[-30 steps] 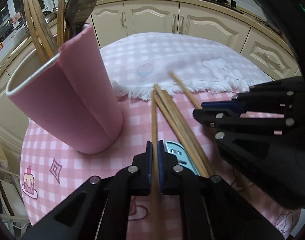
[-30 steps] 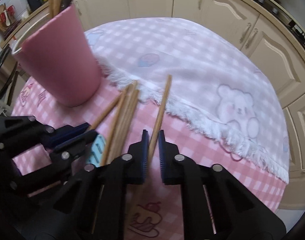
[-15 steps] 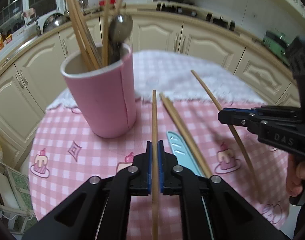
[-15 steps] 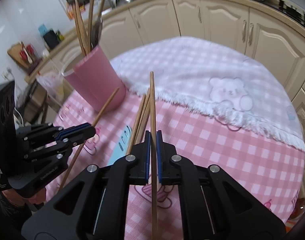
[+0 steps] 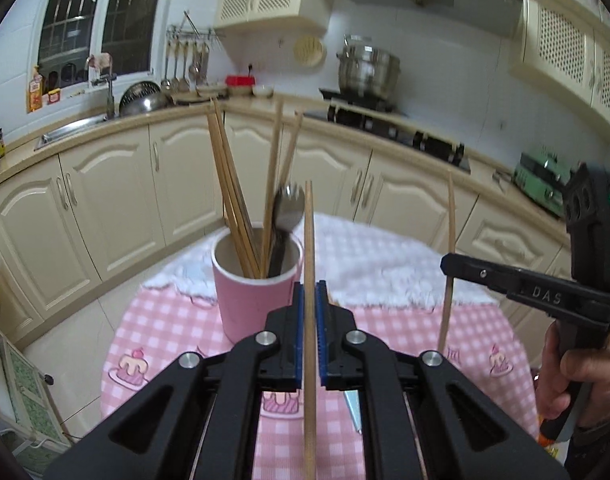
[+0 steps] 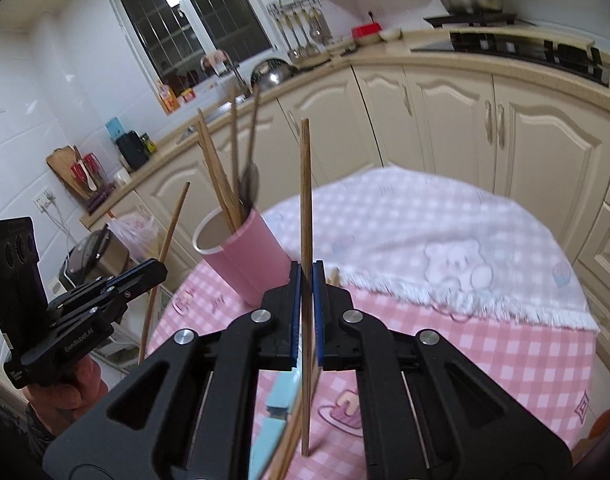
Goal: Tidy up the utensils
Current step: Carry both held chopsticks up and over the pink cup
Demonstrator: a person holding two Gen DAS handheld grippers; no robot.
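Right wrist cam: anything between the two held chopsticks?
Yes: the pink cup stands between the left claw's chopstick and the right claw's chopstick.

Two held chopsticks (image 5: 309, 240), one pink cup (image 5: 249, 304), one spoon (image 5: 287, 208)

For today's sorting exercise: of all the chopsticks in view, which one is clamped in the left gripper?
The upright chopstick between the left gripper's blue pads; the others stand in the pink cup or sit in the right gripper.

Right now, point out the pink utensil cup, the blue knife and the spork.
pink utensil cup (image 5: 251, 306): left wrist view, front wall.
blue knife (image 6: 279, 400): right wrist view, handle end.
spork (image 5: 289, 210): left wrist view, pronged bowl.
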